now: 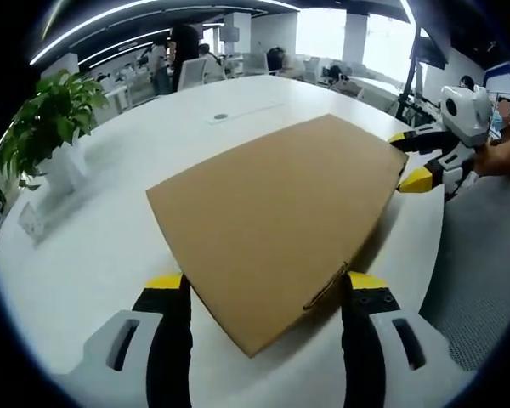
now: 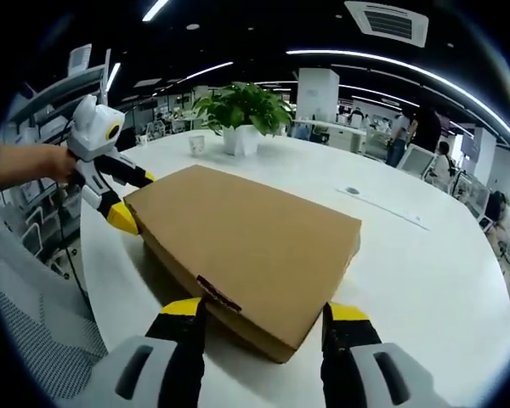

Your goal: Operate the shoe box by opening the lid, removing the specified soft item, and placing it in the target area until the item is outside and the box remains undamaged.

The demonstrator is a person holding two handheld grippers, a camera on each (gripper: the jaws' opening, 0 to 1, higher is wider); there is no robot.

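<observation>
Shoe box (image 1: 276, 217) lying flat and closed on the white worktop (image 1: 110, 229), lid down, brown cardboard top facing up.

In the left gripper view: left hand-held gripper (image 1: 268, 293) at one corner of the shoe box, jaws spread wide, yellow-tipped fingers (image 1: 166, 285) on either side of that corner; contact with the cardboard impossible to tell, nothing clamped. Right hand-held gripper (image 1: 412, 161) at the far corner of the shoe box, jaws parted around that corner's edge, held by a hand (image 1: 501, 157).

In the right gripper view: right hand-held gripper (image 2: 268, 310) at the nearest corner of the shoe box (image 2: 246, 238), jaws wide apart, one fingertip (image 2: 183, 308) on each side of the corner, no grip taken. Left hand-held gripper (image 2: 132, 200) at the opposite corner of the shoe box, jaws apart with the corner between them, gripped by a hand (image 2: 34, 166).

Potted plant (image 2: 242, 110) standing on the worktop (image 2: 425, 280) beyond the shoe box, well apart from it. Small white cup (image 2: 196, 144) just beside the potted plant. Mesh chair (image 2: 34, 327) off the worktop's edge, on the shoe box's near side in the right gripper view.
</observation>
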